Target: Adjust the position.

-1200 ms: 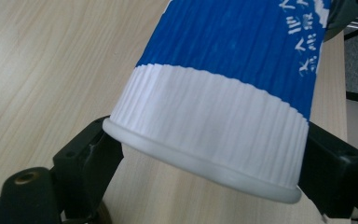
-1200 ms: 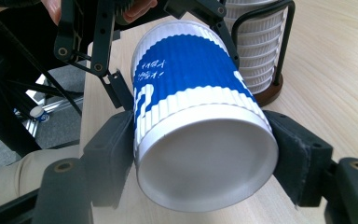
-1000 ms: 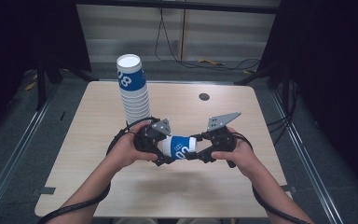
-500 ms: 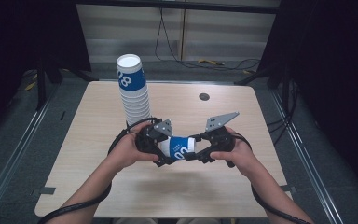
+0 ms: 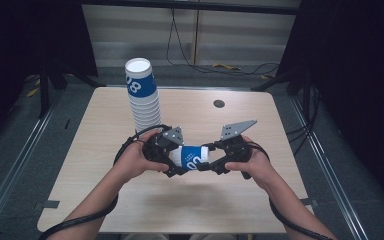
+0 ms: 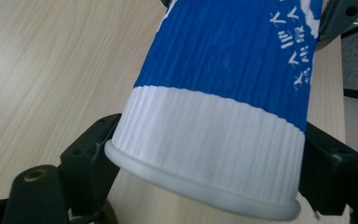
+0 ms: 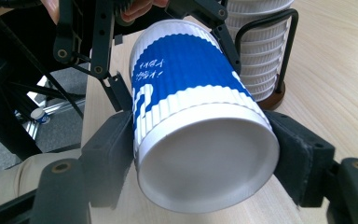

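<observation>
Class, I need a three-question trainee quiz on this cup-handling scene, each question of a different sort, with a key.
1. True or false: the blue-and-white paper cup stands upright on the table.
2. What holds the cup? A) the left gripper alone B) the right gripper alone C) both grippers
3. Fill in: behind the hands, more cups form a tall ____ in a wire holder.

Key: 1 false, it lies sideways in the air between the grippers. 2 C, one gripper at each end. 3 stack.
</observation>
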Demonstrator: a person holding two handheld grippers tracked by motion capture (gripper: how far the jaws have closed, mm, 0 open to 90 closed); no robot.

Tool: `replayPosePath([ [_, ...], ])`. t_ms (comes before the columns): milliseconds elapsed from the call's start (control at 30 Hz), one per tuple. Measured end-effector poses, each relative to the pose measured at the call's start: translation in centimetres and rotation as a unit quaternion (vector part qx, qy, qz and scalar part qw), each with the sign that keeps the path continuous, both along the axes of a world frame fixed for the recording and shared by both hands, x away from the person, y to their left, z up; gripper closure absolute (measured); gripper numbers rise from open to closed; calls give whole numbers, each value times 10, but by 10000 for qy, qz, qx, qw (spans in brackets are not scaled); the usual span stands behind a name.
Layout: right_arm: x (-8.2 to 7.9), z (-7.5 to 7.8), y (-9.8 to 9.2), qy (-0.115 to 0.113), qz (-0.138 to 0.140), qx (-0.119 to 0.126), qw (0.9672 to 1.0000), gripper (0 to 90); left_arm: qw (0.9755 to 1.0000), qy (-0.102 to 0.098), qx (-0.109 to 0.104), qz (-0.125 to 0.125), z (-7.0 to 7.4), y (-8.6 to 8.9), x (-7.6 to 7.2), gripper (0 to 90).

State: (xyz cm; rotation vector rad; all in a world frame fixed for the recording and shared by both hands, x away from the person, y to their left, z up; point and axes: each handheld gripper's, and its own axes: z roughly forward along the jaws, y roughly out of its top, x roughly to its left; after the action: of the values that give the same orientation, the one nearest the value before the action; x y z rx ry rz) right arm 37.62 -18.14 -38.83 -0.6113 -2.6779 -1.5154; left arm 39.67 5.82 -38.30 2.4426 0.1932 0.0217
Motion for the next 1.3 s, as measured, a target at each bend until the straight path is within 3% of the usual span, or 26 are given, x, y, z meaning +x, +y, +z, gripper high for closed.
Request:
replayPosePath([
  [333, 0, -1, 0, 37, -32, 1, 10000, 232, 9999, 30, 104, 20, 2, 0, -1, 190],
  [600, -1, 0, -3, -83, 27, -111, 9999, 184, 9997, 47, 227, 72, 2, 3, -1, 190],
  [800, -3, 2, -3, -194, 71, -482, 9986, 169, 9989, 34, 457, 82, 3, 2, -2, 190],
  [900, -3, 2, -3, -195, 118, -536, 9983, 166, 9984, 26, 557, 77, 5, 1, -2, 190],
  [1067, -4, 2, 0, -272, 260, -855, 9956, 162, 9973, 3, 734, 61, 6, 0, -2, 190],
  [1300, -4, 2, 0, -277, 291, -982, 9944, 158, 9965, 11, 835, 93, 6, 0, -3, 190],
])
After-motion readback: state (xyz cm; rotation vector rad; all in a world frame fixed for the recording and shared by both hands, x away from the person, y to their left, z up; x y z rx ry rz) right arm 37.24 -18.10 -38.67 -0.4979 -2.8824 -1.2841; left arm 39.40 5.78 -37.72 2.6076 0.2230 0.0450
